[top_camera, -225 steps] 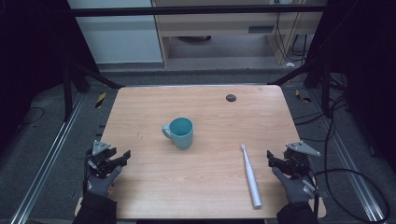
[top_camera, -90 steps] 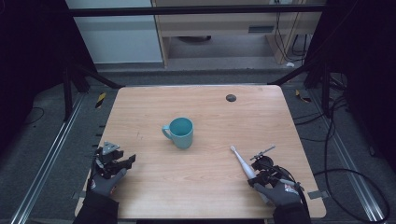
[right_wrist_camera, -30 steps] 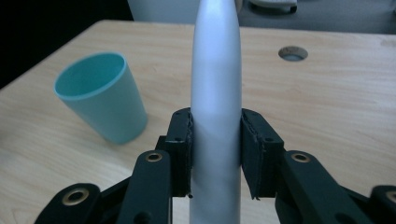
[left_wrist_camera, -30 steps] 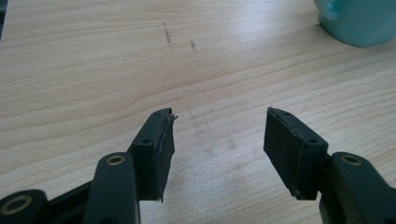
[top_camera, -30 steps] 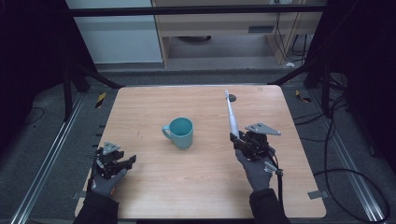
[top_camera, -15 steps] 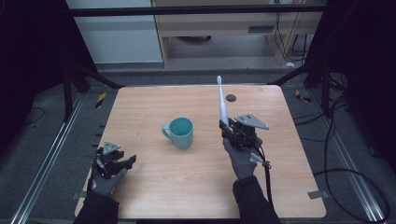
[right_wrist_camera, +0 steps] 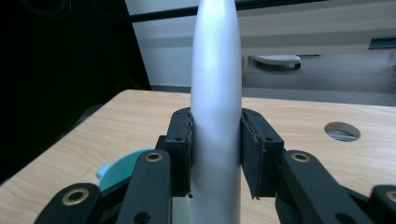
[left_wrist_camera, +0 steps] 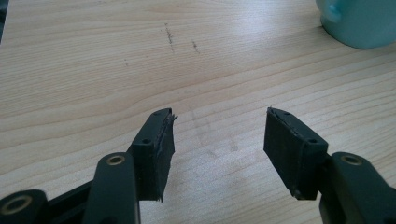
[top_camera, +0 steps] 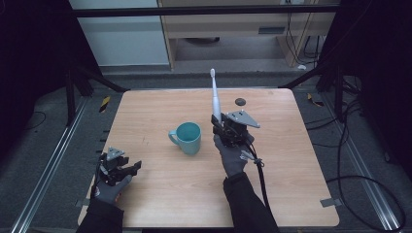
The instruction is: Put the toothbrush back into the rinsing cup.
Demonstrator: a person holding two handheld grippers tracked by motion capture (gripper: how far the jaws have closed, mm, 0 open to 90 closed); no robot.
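R gripper holds toothbrush upright beside mug.

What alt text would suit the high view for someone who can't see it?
The right gripper holds a white toothbrush upright, just right of a teal mug on a wooden table. The left gripper rests open near the table's front left corner.

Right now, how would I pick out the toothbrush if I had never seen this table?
Start at the wooden table and find the teal mug near its middle. Just right of it, the right gripper clamps a slim white toothbrush, held upright with its bristle head on top: the only tall, pale stick here.
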